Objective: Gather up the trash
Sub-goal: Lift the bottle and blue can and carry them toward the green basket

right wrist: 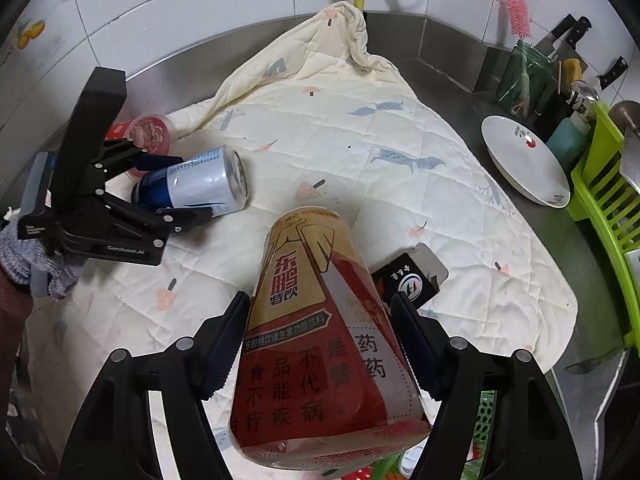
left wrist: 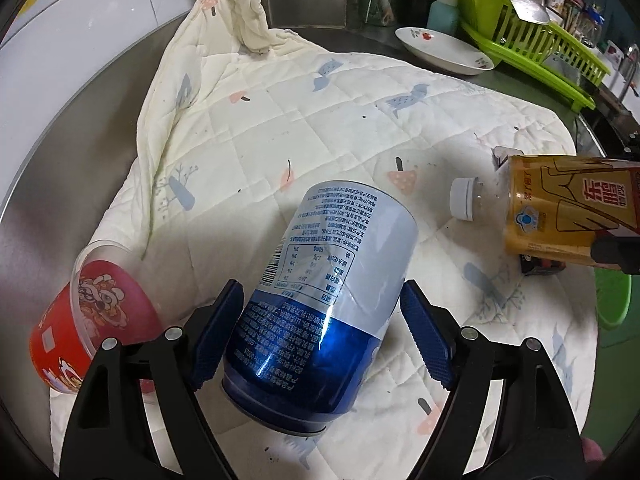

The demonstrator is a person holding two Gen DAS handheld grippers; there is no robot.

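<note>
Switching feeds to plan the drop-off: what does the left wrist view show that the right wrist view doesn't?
Only the left wrist view: the bottle's white cap and the red cup's side.
Only the right wrist view: the knives, the pink brush, the left gripper from outside.
Both: the blue can, the bottle, the quilted cloth, the white plate, the green rack.

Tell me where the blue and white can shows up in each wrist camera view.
Left wrist view: the can sits at bottom centre, between the left gripper pads.
Right wrist view: the can lies at middle left on the quilted cloth.
Shared landmark: the white plate at the right.
</note>
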